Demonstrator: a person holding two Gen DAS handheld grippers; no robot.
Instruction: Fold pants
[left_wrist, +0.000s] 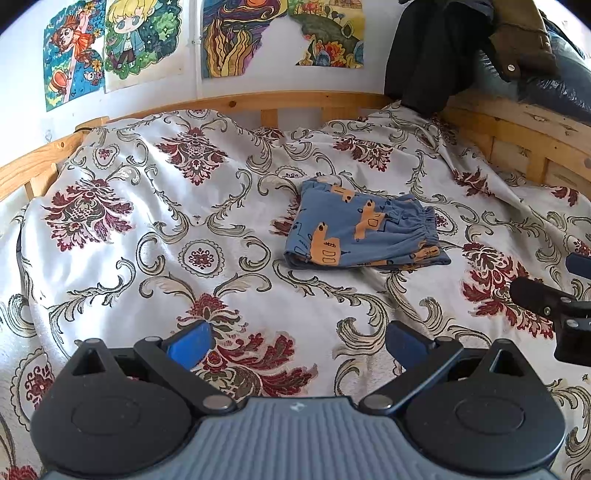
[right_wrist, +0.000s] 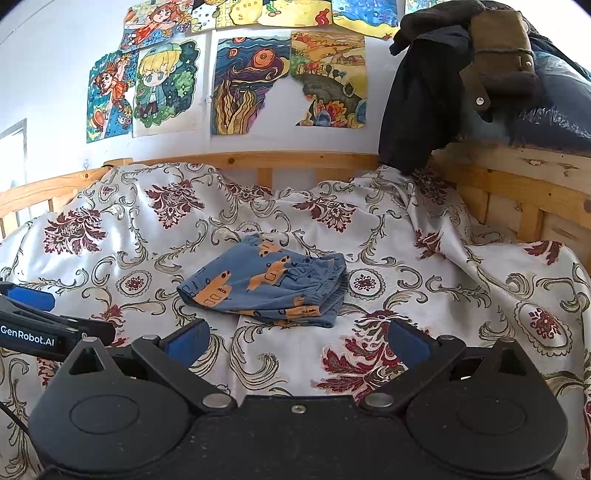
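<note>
Nearest in the left wrist view, the left claw (left_wrist: 297, 345) has its blue-padded fingers spread wide apart over the bedspread (left_wrist: 129, 236), gripping nothing. The right claw (right_wrist: 297, 341) stands the same way in its own view: black arms, blue pads well apart, nothing between them.

Beyond both lies the pair of pants (left_wrist: 360, 234), folded into a compact, roughly rectangular stack on the bedspread. Its soft blue fabric is printed with orange shapes, and a gathered elastic waistband shows at the right edge. The bedspread is shiny off-white cloth, rumpled, with dark red floral medallions and olive scrolls.

Behind it runs a pale wooden bed frame (left_wrist: 295, 101) with slats. Dark garments (left_wrist: 424, 55) hang over its far right corner, beside a shiny dark bag. Colourful drawings (right_wrist: 166, 85) are stuck to the white wall.

Only the right wrist view shows the left tool's side bearing a "GenRobot.AI" label (right_wrist: 27, 339); the left wrist view catches the right claw at its right edge.
</note>
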